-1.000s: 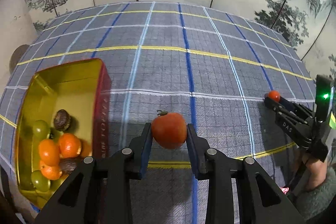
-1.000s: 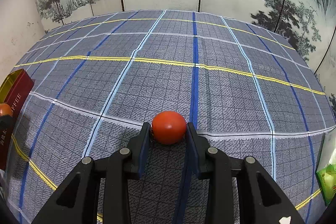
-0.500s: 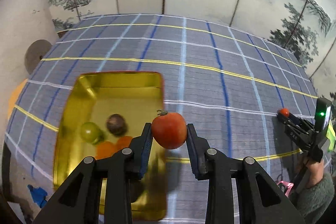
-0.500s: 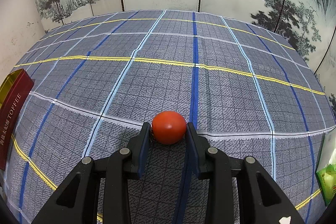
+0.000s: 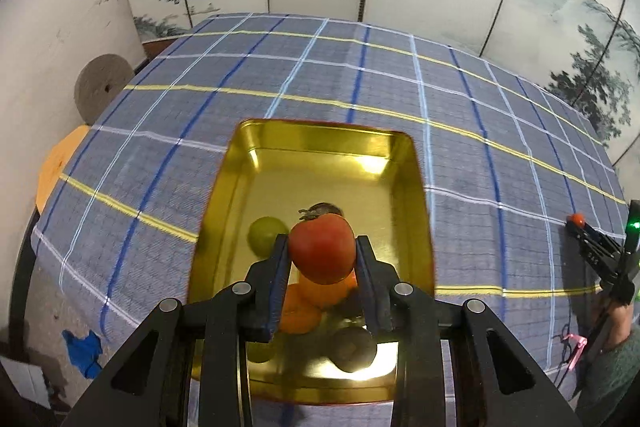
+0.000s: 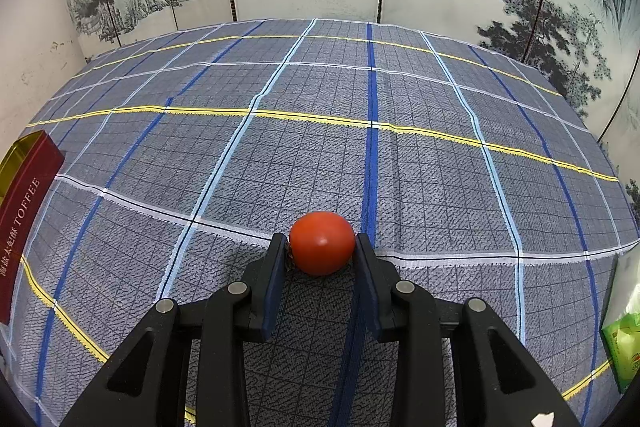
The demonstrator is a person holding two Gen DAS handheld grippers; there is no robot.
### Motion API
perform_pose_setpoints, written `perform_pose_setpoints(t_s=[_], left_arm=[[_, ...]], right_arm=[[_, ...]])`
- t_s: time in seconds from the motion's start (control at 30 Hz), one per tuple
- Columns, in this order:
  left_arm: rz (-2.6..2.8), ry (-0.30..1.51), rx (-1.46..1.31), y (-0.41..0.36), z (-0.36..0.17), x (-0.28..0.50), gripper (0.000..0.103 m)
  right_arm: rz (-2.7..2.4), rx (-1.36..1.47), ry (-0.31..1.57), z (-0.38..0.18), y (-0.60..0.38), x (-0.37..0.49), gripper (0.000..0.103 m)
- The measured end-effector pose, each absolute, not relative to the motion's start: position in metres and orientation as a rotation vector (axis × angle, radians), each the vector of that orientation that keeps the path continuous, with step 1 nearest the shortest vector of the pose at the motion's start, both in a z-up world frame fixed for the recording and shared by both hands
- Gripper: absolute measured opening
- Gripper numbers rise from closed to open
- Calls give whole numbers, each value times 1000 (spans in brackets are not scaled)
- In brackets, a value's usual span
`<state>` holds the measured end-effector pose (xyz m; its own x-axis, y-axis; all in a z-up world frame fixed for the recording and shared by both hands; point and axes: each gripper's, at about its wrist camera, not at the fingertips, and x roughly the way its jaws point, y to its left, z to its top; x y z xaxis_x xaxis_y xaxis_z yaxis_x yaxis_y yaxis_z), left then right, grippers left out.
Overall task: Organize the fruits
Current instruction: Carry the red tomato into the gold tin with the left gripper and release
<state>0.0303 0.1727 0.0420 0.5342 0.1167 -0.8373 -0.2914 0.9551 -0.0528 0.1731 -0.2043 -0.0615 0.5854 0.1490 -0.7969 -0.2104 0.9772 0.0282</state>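
The held tomato (image 5: 322,251) and left gripper (image 5: 322,267) hide most fruit in the tin (image 5: 320,139).

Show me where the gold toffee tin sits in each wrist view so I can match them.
Left wrist: gold toffee tin fills the centre, open, fruit inside, below the left claw.
Right wrist: only its red side shows, at the far left edge.
Shared landmark: the plaid tablecloth and its yellow stripe.
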Motion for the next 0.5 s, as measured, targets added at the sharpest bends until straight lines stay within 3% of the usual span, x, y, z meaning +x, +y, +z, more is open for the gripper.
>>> perform_pose_setpoints(t_s=[0.5], left_arm=[[311, 1063, -228, 206, 8, 18, 33]], right_arm=[[210, -72, 922, -62, -204, 173, 32]])
